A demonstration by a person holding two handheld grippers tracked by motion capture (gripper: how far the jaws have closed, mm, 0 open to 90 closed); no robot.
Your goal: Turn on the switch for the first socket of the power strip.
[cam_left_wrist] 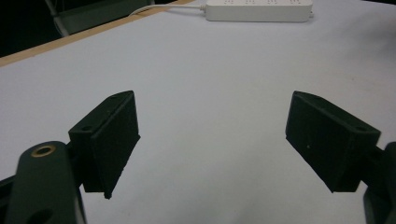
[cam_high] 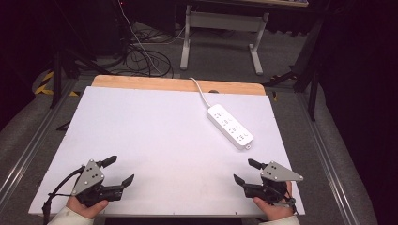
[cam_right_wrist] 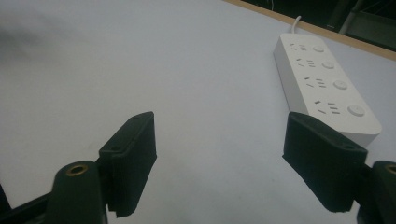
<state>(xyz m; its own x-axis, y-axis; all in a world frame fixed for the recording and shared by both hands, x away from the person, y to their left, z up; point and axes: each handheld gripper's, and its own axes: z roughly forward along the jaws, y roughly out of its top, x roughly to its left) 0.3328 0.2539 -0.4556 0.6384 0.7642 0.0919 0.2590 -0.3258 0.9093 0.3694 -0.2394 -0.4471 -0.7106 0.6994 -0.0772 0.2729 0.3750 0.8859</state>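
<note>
Hovering wide-jawed and empty, near-left of the long white plastic power strip (cam_high: 230, 126): left gripper (cam_high: 121, 170). Lying flat on the white table board (cam_high: 141, 136), running diagonally, cord end pointing far-left. Hovering wide-jawed, empty, just nearside: right gripper (cam_high: 245, 171).

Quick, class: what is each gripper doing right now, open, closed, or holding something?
Left gripper: open, holding nothing, fingers apart over the bare white table.
Right gripper: open, holding nothing, short of the power strip.
</note>
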